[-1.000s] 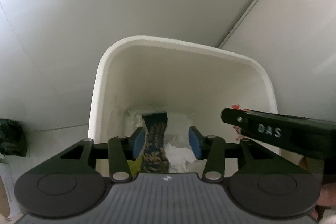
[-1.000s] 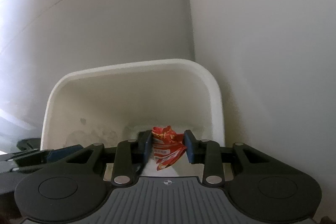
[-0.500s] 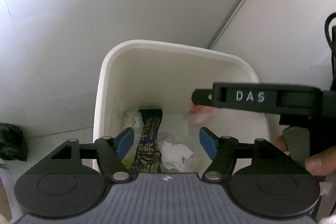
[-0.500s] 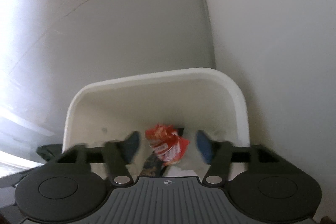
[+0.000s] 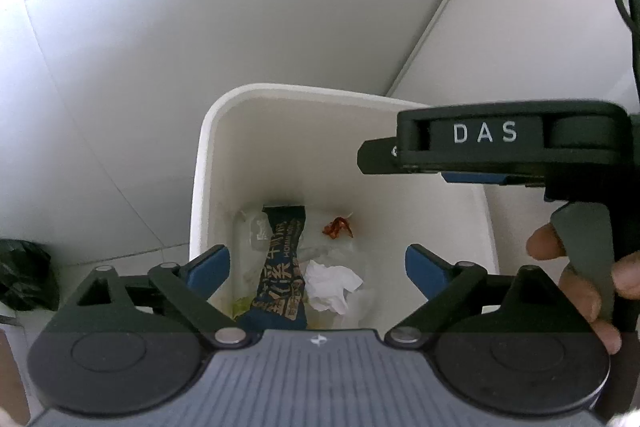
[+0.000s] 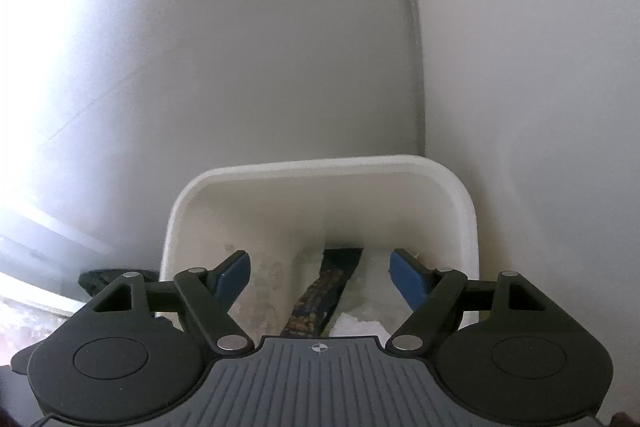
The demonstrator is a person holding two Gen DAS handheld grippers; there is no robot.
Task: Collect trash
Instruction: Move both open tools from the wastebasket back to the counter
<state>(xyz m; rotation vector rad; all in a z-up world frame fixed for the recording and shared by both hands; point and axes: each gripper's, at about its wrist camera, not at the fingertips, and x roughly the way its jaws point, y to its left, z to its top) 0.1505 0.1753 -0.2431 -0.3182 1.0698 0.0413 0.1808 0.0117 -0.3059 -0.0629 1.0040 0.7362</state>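
Nearest, left claw over the white bin, blue pads spread wide, just been opening, nothing between them. Right claw likewise parted over the same bin, just been opening, pads clear of any object. Seen side-on from the left wrist view, right claw above the bin's right rim, marked DAS, with a hand wrapped round its grip at the right edge.

Deeper, down on the bin's bottom: dark blue wrapper with gold lettering lying lengthwise, crumpled white tissue just beside it on the right, small red wrapper further back and apart from both claws, clear plastic on the left of the blue wrapper. From the right wrist view, only the blue wrapper and a patch of white tissue visible between the pads.

Beyond, black bag on the pale tiled floor left of the bin, and a white wall panel behind to the right.
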